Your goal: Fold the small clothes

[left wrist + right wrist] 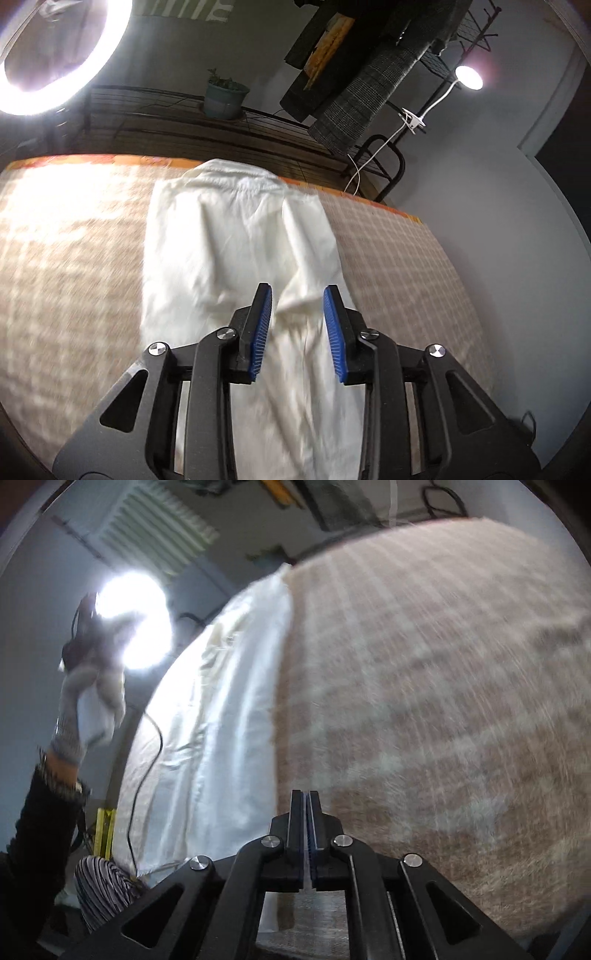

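A white garment [236, 236] lies lengthwise on the beige checked table cover [74, 258], folded into a long strip. My left gripper [298, 291] is open above its near part, blue pads apart, with a raised fold of the cloth between them. In the right wrist view the same garment [221, 709] lies along the left side of the cover [424, 701]. My right gripper [305, 794] is shut with nothing visibly held, just right of the garment's edge. The gloved left hand [92, 686] shows at far left.
A ring light [62, 55] glows at upper left. A black wire rack with a potted plant [225, 96] stands behind the table. Dark clothes [362, 74] hang at the back, beside a clip lamp [467, 77]. The table's orange edge [369, 201] runs along the far side.
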{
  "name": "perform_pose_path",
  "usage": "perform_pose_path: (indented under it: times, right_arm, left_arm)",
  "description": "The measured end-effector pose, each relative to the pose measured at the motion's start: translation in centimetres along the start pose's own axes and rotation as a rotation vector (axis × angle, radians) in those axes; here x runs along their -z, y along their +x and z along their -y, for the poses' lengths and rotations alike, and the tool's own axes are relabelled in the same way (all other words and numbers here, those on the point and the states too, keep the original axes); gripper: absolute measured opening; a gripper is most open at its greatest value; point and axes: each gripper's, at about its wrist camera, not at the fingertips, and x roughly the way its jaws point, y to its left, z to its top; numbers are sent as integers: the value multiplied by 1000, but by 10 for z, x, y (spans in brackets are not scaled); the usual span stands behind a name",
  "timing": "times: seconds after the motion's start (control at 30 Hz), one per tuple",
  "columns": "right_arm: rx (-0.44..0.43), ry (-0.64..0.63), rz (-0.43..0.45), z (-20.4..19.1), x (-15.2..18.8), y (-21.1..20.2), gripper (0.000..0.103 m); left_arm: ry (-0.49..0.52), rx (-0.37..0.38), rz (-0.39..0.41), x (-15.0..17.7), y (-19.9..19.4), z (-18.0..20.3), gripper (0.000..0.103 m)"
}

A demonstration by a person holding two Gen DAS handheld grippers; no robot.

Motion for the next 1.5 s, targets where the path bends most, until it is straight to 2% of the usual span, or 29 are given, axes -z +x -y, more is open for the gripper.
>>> perform_pose_path:
  times: [0.07, 0.27, 0.37, 0.47, 0.53, 0.6, 0.67, 0.73, 0.8, 0.9, 0.97, 1.1, 1.13, 1.17, 1.23, 1.37, 1.43, 1.5]
  right_arm:
    - [-27, -57, 13, -11, 2, -1, 16]
    - [-51, -247, 28, -52, -5, 8, 18]
    - [-67, -308, 35, -67, -22, 23, 18]
    - [-32, -343, 22, -77, -46, 44, 18]
    - [-26, -369, 14, -80, -58, 59, 18]
    - [-34, -347, -13, -77, -62, 76, 18]
    - [-5, -307, -47, -64, -60, 88, 18]
    - [-12, -288, -71, -54, -52, 93, 14]
    - [-9, -318, -78, -54, -41, 89, 14]
    - [23, -379, -100, -56, -23, 80, 14]
    - [10, -382, -115, -54, -15, 72, 15]
    - [-12, -306, -85, -45, -6, 49, 16]
    - [-7, -286, -68, -43, -6, 43, 23]
    - [7, -265, -55, -40, -6, 39, 37]
    - [15, -240, -53, -34, -4, 31, 50]
    - [-30, -204, -134, -24, 4, 30, 49]
    - [-70, -170, -176, -16, 10, 30, 49]
    - [-128, -122, -201, -5, 15, 26, 46]
  left_arm:
    - [4, -12, -3, 30, -26, -5, 30]
    - [47, -68, -58, 113, -64, -21, 30]
    - [32, -59, -76, 142, -64, -29, 30]
    - [25, -26, -73, 158, -59, -32, 30]
    - [46, -10, -83, 165, -49, -28, 30]
    - [99, -40, -125, 174, -36, -23, 30]
    - [145, -96, -166, 188, -26, -22, 30]
    - [167, -102, -153, 200, -32, -22, 30]
    - [174, -108, -170, 210, -40, -24, 30]
    - [254, -135, -173, 235, -56, -21, 30]
    - [265, -132, -181, 244, -67, -22, 30]
    - [184, -126, -164, 250, -89, -30, 30]
    - [156, -119, -156, 251, -95, -32, 32]
    - [118, -108, -148, 252, -102, -36, 41]
    - [67, -78, -134, 254, -110, -41, 52]
    - [-51, -2, -191, 259, -109, -56, 53]
    - [-121, 45, -219, 263, -106, -64, 53]
    - [-170, 79, -215, 266, -107, -68, 53]
